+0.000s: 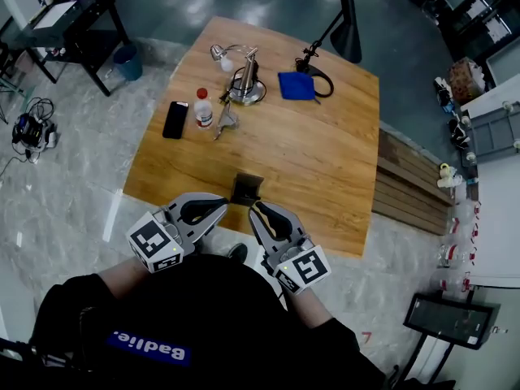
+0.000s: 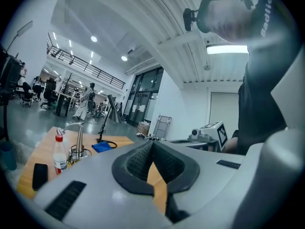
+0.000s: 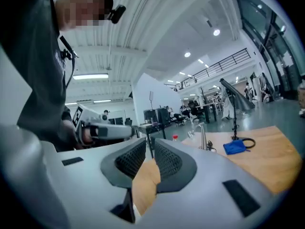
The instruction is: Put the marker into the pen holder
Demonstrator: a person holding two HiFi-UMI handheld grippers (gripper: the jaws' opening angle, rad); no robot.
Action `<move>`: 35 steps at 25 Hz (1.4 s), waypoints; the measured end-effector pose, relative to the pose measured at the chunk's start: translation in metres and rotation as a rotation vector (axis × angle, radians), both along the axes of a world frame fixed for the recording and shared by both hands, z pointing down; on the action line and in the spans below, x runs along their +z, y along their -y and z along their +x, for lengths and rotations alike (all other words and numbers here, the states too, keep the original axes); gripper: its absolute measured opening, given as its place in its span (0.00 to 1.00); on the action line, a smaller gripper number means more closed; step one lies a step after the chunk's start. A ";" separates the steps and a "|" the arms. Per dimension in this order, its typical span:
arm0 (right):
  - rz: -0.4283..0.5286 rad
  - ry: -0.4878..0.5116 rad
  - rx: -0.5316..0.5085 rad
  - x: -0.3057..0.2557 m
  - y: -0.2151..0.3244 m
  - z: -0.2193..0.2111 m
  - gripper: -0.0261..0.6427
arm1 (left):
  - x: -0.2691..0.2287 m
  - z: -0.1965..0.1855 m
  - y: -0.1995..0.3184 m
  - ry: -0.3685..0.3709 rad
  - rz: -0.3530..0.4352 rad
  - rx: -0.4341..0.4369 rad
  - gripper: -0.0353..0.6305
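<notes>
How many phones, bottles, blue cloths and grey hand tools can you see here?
Phone: 1
Bottle: 1
Blue cloth: 1
Grey hand tools: 2, the left gripper and the right gripper
Total: 5

Tables: one table [image 1: 325,169] is counted.
Grippers: two are counted, the left gripper [image 1: 222,207] and the right gripper [image 1: 255,210].
Phones: one phone [image 1: 175,119] is seen.
Bottles: one bottle [image 1: 204,109] is seen.
Cloths: one blue cloth [image 1: 296,85] is seen.
Bins: one blue bin [image 1: 127,62] is seen.
Metal cups: one metal cup [image 1: 246,88] is seen.
</notes>
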State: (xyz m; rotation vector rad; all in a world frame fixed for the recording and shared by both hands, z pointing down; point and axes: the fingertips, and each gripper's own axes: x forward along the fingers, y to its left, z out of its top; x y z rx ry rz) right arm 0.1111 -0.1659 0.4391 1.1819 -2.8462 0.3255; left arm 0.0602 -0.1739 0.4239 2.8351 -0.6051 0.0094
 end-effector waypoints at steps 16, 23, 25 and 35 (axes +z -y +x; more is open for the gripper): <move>0.061 0.036 -0.025 -0.028 -0.018 -0.019 0.05 | -0.016 0.006 -0.015 0.005 0.050 0.048 0.06; 0.056 0.042 -0.014 -0.025 -0.016 -0.020 0.05 | -0.013 0.002 -0.014 0.009 0.048 0.037 0.06; 0.054 0.047 -0.009 -0.025 -0.016 -0.020 0.05 | -0.013 0.001 -0.014 0.008 0.047 0.032 0.06; 0.061 0.038 -0.004 -0.026 -0.014 -0.018 0.05 | -0.012 0.001 -0.014 0.013 0.052 0.031 0.06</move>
